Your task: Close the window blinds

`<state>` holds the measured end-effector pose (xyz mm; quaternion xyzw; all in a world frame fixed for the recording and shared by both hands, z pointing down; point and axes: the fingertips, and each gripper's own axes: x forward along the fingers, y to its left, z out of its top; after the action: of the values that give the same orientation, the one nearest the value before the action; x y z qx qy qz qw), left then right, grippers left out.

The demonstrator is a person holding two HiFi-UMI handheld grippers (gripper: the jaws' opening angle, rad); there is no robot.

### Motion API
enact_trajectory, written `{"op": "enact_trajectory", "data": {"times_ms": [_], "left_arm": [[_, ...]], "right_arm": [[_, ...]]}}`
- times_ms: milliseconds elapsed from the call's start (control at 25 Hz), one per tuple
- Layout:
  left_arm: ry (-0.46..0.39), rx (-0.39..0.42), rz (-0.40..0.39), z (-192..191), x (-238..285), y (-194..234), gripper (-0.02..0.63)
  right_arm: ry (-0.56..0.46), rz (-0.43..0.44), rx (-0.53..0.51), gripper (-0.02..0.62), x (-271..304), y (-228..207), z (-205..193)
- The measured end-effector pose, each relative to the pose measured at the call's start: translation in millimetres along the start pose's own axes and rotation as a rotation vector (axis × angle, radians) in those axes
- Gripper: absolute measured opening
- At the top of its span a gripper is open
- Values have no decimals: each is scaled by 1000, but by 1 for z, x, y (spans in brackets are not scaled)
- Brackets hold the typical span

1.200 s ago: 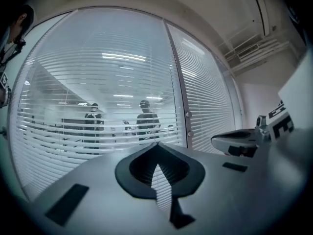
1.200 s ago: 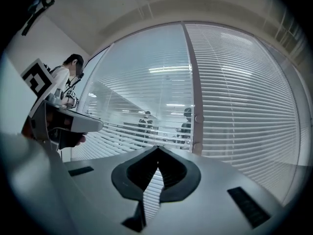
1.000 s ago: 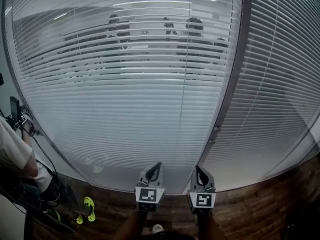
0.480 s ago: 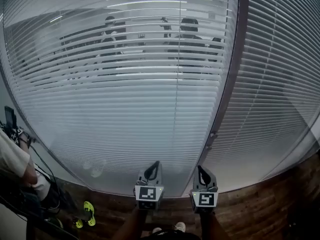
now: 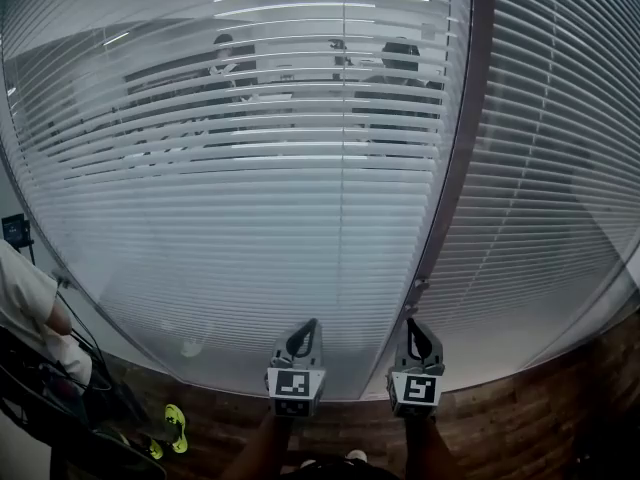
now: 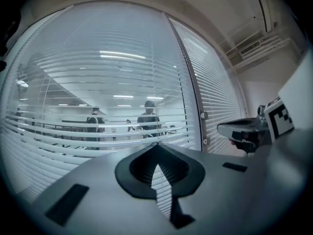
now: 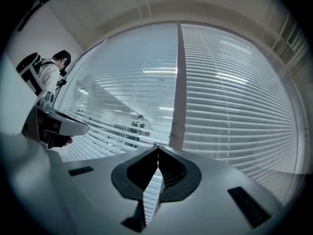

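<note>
both grippers have edged toward the window; the right gripper (image 5: pixel 413 340) now sits just below the small knob (image 5: pixel 414 286) on the mullion (image 5: pixel 455 148). its jaws, like the left gripper (image 5: pixel 303 338), are pressed together and empty. the blinds (image 5: pixel 250 198) hang ahead, slats open, untouched.

Brown floor (image 5: pixel 520 418), grey window post (image 5: pixel 455 168) between panes.

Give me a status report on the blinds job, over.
Left gripper and right gripper both shut, empty. Blinds lowered, left panel's slats open, people visible through. Nothing in the way.
</note>
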<state>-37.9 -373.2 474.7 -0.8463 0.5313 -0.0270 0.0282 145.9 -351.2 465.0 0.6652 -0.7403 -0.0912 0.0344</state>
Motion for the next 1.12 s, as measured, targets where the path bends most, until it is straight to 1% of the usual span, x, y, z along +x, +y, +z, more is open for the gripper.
{"op": "enact_trajectory", "data": {"times_ms": [40,80,200,360,480,560,720,840,960,1120], "left_arm": [[-7,-1,4,0,2,0,0],[-6,-6,5,-1,3,-1,0],[25,-21,5,-8,7,-4,0],[8,-12,9,-27,15,-5,0],[8,-13,7,-17,24,-3,0],[4,-10,5,-9,23,-1,0],[6,-11,5,-13,9,1,0],[11,-10,8,-15,17,1,0],[9,-13,9,-4,32,1,0],[9,-13,8,2,34,3,0]], "right_arm": [[-3,0,-4,4,2,-3,2],[-5,-1,-5,32,4,-6,4],[-21,-13,-3,52,11,-13,2],[-34,-48,-3,63,18,-24,-10],[-50,-66,-3,82,31,-34,2],[-39,-75,-1,91,34,-35,12],[-37,-85,-8,120,27,-26,13],[-27,-87,-5,123,37,-34,10],[-40,-86,4,123,54,-46,19],[-20,-82,18,123,55,-47,25]]}}
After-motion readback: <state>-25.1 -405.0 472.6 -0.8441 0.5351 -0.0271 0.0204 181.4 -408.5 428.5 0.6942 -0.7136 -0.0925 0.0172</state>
